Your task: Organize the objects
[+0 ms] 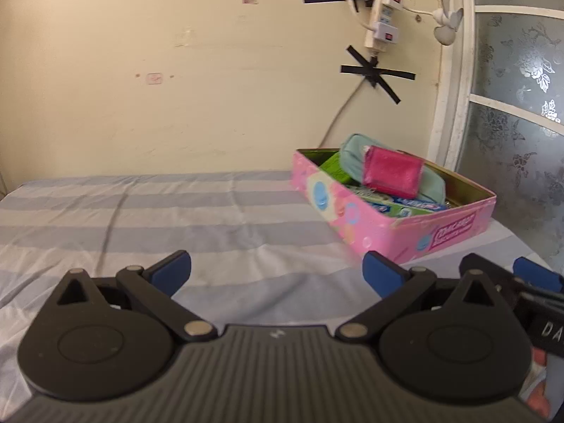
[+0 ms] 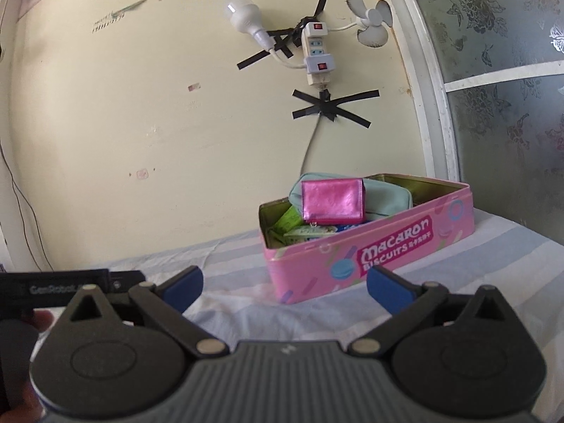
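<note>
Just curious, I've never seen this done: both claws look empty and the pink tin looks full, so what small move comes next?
Probably tuck the pink wallet, perched atop the pouch above the tin rim, down; the open right claw faces it.

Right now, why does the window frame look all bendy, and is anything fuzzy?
Left wrist view: the fisheye lens curves the window frame, and the pink tin looks smeared near its closest corner. Right wrist view: the frame bends too; the tin looks sharper.
</note>
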The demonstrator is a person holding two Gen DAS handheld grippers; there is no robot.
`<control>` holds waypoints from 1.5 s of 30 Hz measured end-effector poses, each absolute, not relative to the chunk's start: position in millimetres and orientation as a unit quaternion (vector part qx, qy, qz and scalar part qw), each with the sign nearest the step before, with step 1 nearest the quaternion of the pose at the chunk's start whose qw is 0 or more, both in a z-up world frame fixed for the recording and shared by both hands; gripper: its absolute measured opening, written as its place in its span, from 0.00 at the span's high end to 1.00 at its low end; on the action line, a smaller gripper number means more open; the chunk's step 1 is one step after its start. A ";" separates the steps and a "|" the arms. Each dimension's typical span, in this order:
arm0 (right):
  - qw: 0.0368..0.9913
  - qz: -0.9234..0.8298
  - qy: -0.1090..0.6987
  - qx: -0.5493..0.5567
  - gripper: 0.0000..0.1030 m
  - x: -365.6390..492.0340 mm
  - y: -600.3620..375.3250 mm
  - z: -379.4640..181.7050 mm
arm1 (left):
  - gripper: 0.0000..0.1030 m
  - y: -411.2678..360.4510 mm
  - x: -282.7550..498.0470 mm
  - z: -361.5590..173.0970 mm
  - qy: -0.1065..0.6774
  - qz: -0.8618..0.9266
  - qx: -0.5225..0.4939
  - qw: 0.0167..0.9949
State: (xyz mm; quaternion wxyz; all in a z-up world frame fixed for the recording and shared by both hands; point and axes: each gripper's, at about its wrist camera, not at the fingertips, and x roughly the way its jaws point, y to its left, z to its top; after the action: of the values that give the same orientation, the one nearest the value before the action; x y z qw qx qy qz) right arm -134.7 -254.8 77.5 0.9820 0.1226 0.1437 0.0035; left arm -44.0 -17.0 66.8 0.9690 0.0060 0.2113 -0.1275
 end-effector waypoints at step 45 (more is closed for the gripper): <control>0.962 0.000 0.183 0.202 0.00 -136.8 -262.2 56.8 | 0.00 -48.7 -63.1 16.6 0.256 -0.123 0.127 0.950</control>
State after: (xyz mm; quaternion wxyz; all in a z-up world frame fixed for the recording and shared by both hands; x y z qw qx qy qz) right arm -136.8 -262.2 56.8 0.9622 0.2018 0.1831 -0.0003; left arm -63.1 -48.7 16.6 0.9505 0.1268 0.2558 -0.1227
